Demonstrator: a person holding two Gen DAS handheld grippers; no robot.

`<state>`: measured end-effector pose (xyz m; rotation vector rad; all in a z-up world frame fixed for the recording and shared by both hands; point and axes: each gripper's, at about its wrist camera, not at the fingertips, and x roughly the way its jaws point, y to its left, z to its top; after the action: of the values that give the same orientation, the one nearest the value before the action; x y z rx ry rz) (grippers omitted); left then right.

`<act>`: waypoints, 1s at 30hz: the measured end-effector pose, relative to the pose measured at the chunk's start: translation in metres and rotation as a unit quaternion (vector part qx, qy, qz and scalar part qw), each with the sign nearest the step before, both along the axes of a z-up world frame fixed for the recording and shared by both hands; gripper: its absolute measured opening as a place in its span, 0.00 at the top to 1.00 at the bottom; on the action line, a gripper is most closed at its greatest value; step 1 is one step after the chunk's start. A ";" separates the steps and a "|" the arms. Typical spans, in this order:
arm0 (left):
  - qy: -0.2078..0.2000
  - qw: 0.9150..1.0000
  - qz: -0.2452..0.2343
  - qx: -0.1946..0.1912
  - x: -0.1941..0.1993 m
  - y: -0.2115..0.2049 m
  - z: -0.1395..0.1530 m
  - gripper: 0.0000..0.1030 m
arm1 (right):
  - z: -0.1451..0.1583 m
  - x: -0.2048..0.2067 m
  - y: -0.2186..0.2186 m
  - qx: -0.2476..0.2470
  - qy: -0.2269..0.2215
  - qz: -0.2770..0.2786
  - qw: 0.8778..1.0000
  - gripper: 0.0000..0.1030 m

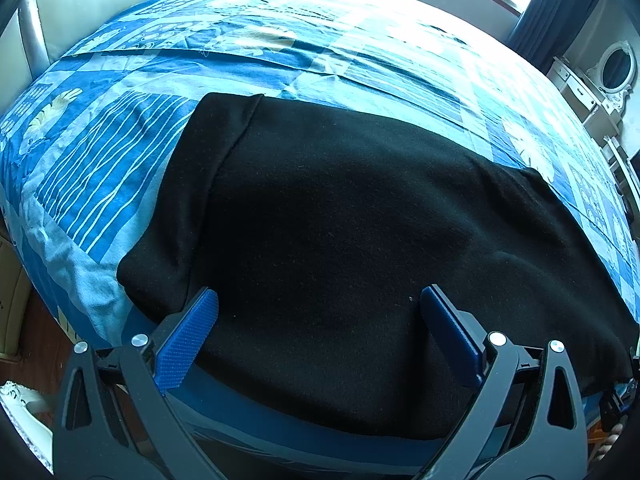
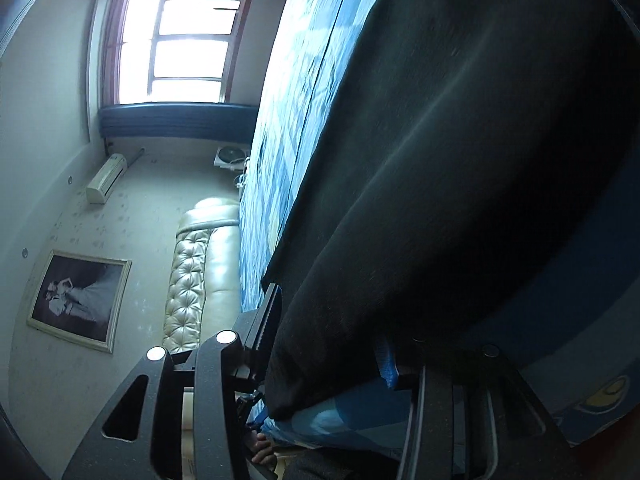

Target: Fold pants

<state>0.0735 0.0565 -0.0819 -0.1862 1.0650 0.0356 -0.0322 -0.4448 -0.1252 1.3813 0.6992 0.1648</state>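
— While the left wrist camera looked down on the bed, what did the pants [image 1: 340,216] look like?

— They were black, of a thick matte cloth, and they lay spread flat on the blue patterned bedcover [image 1: 120,152]. They filled the middle and the lower right of the frame. At the upper left of the dark shape one straight edge showed a second layer of cloth on top.

— And the left gripper [image 1: 319,304]?

— Its two blue fingers [image 1: 192,336] stood wide apart at the bottom of the frame, above the near edge of the pants, with nothing between them.

— What did the right wrist view show?

— That view was turned on its side. The pants [image 2: 460,160] covered most of the right half of the frame, with long soft folds. The right gripper [image 2: 332,344] had its fingers on both sides of the cloth edge at the lower centre, clamped on it. A window [image 2: 180,40] was at the upper left and a framed picture [image 2: 78,300] at the lower left.
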 end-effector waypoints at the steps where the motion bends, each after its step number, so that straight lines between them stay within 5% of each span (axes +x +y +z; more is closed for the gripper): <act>1: -0.001 1.000 -0.001 0.000 0.000 0.000 0.000 0.02 | 0.001 0.005 0.005 -0.003 -0.002 0.010 1.000 0.58; 7: -0.005 1.000 -0.006 -0.003 -0.001 0.000 -0.001 0.02 | 0.007 0.007 0.027 -0.026 0.002 0.050 0.998 0.64; 11: -0.008 1.000 -0.014 -0.005 -0.003 0.001 -0.001 0.02 | 0.003 0.004 0.033 -0.032 0.025 0.053 0.998 0.92; 17: -0.010 0.999 -0.031 -0.007 -0.006 0.003 0.000 0.02 | 0.003 -0.017 0.031 -0.059 0.040 0.060 0.996 0.94; 20: -0.005 1.000 -0.027 -0.009 -0.004 0.002 0.000 0.02 | 0.006 -0.012 0.034 -0.045 0.036 0.049 0.997 0.86; 24: 0.001 1.000 -0.025 -0.013 -0.002 0.003 0.001 0.02 | 0.019 0.000 0.048 -0.039 0.012 0.052 0.998 0.50; 30: 0.001 1.000 -0.027 -0.012 -0.002 0.004 0.000 0.02 | 0.019 0.025 0.081 -0.034 0.004 0.103 0.994 0.49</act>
<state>0.0714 0.0602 -0.0818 -0.1786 1.0727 -0.0250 -0.0067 -0.3634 -0.1066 1.2450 0.8469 0.2966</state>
